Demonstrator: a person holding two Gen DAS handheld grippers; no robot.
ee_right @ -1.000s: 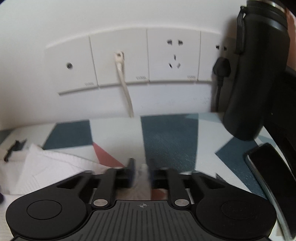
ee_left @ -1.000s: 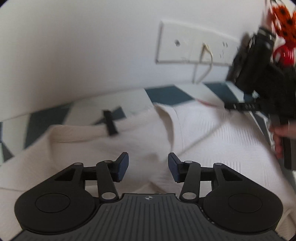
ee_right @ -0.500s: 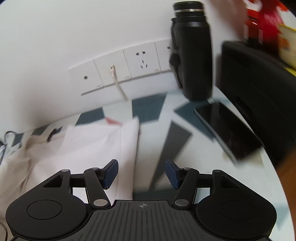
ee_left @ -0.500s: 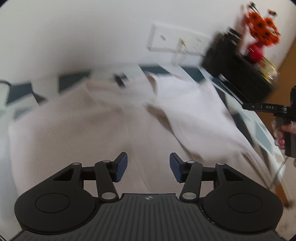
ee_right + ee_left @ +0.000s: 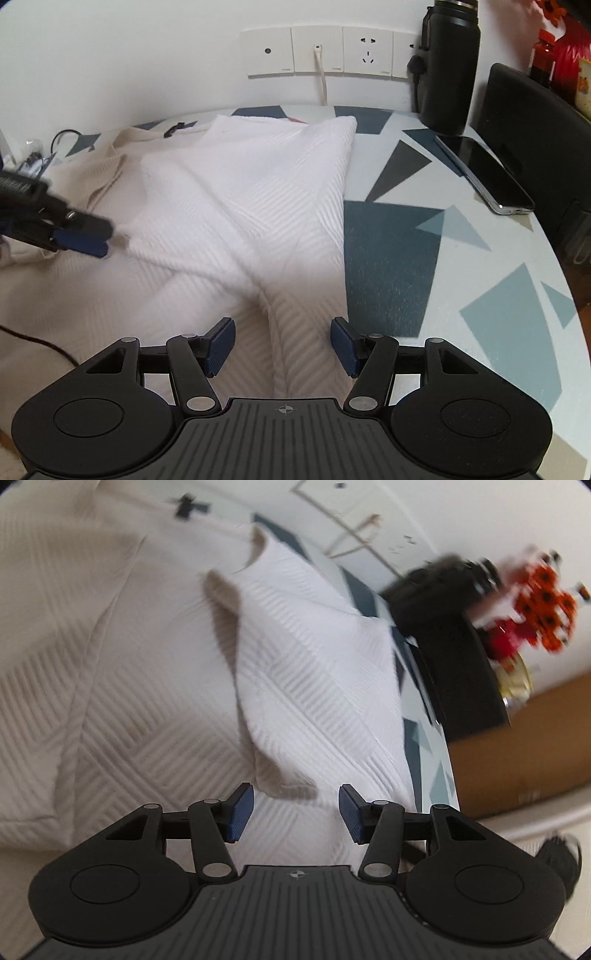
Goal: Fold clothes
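Observation:
A cream ribbed garment (image 5: 129, 686) (image 5: 240, 206) lies spread on the patterned table, its right side folded inward as a whiter flap (image 5: 314, 664). My left gripper (image 5: 293, 814) hovers open just above the flap's lower corner, nothing between its blue pads. In the right wrist view that same left gripper (image 5: 79, 238) shows at the left edge, beside the fold's edge. My right gripper (image 5: 282, 345) is open over the garment's lower right part, near its right edge, with only cloth below it.
A black bottle (image 5: 448, 70), a phone (image 5: 484, 173) and a black box (image 5: 535, 147) stand on the table's right side (image 5: 461, 258). Wall sockets with a white cable (image 5: 321, 51) lie behind. A thin dark cord (image 5: 37, 341) crosses the cloth at left. Red and orange items (image 5: 532, 602) sit beyond the box.
Both grippers pulled back from the wall toward the garment's near end. The right gripper, shut one second ago, has opened. The left tilted and swung right, over the folded flap.

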